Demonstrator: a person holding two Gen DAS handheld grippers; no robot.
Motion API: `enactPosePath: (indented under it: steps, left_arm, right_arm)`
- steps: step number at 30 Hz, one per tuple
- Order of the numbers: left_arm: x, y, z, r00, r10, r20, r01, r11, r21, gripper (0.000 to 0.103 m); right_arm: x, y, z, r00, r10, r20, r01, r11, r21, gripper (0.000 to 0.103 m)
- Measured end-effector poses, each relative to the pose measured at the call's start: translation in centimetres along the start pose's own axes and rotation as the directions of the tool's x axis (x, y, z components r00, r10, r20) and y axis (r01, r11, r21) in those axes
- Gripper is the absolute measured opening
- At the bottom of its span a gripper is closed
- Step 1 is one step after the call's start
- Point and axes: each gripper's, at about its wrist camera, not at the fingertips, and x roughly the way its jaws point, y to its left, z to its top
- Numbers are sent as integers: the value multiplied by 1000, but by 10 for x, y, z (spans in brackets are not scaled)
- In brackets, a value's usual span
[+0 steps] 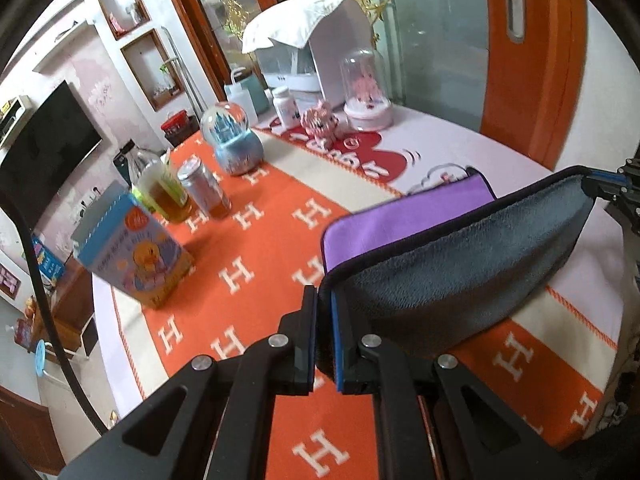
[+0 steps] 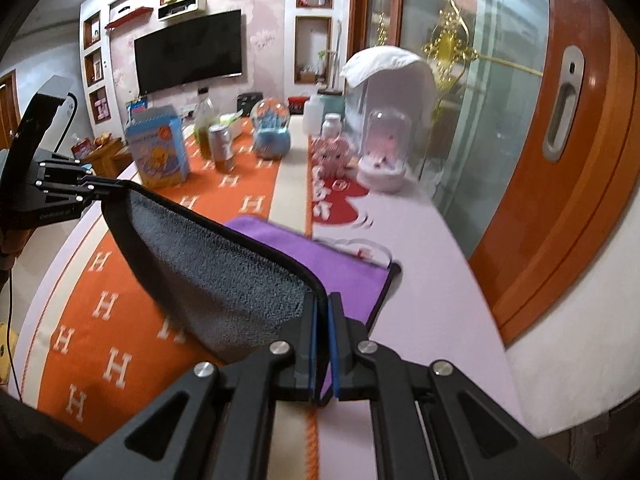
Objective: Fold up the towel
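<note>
towel (image 1: 460, 268): two-sided, grey fleece one face, purple the other, dark piped edge. Near edge lifted off the table and stretched between both grippers, grey face toward the cameras; far part lies flat, purple side up, on the orange H-print runner (image 1: 256, 264). In the right wrist view it sits at (image 2: 216, 272).
left gripper (image 1: 325, 308): jaws closed on the towel's near-left corner, edge pinched between the blue pads. Also seen from the right wrist at (image 2: 96, 186), clamped on the same hem.
right gripper (image 2: 322, 312): jaws closed on the near-right corner, hem runs straight into the gap between the pads. In the left wrist view only its tip shows at (image 1: 600, 188), at the towel's far end.
towel edge: taut line from one gripper to the other, slight sag in the cloth below it.
beyond towel on runner: duck-print carton (image 1: 136, 248), oil bottle (image 1: 162, 188), can (image 1: 204, 188), blue snow globe (image 1: 234, 140).
behind towel, off runner: pink toy (image 1: 320, 122), glass dome ornament (image 1: 366, 88), white appliance with cloth draped on top (image 1: 320, 44).
motion blur: mild, small labels unreadable.
</note>
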Motion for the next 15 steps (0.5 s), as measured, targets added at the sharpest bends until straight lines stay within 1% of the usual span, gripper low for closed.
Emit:
enactPosePath:
  steps: [4, 10, 15]
  left_arm:
    - [17, 8, 13, 1000, -5, 24, 6, 1000, -31, 5]
    - [55, 15, 30, 999, 26, 41, -24, 998, -53, 5]
    - [91, 16, 44, 998, 39, 50, -36, 997, -64, 5]
  right_arm:
    - [15, -9, 16, 999, -23, 27, 23, 1000, 1, 5]
    - [43, -16, 34, 998, -45, 47, 45, 999, 2, 5]
    - [71, -25, 38, 997, -66, 29, 66, 998, 23, 5]
